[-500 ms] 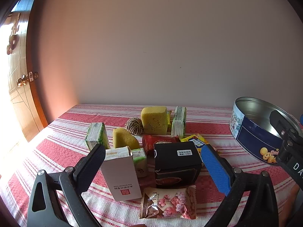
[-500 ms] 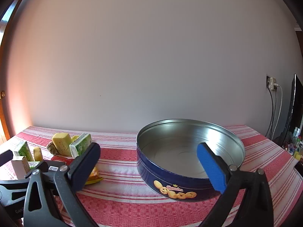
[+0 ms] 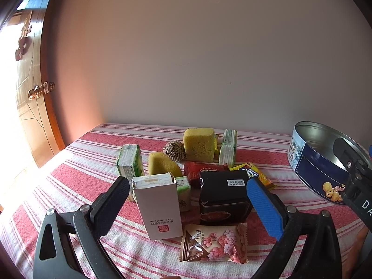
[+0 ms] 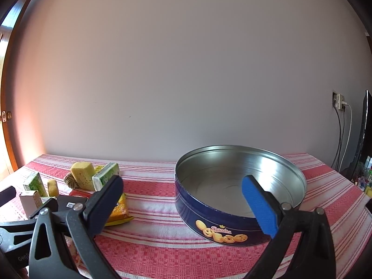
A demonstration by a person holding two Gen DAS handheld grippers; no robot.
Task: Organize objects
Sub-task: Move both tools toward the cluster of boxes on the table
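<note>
Left gripper [image 3: 187,201] gapes wide over the white box [image 3: 158,209] and black box [image 3: 223,197]; right gripper [image 4: 183,198], equally wide, faces the tin [image 4: 232,223] on the counter [image 4: 151,244].

The left gripper [image 3: 187,203] is a black plastic frame with two angled arms, each with a triangular cut-out near its base and a round silver screw at the joint. One of its fingers [image 3: 114,203] wears a black ribbed pad, the other a bright blue ribbed pad. The right gripper [image 4: 182,200] is built the same way: black arms, silver screws, one black pad and one blue pad on its fingers [image 4: 259,205]. White letters are printed on both black bodies, only partly readable.
</note>
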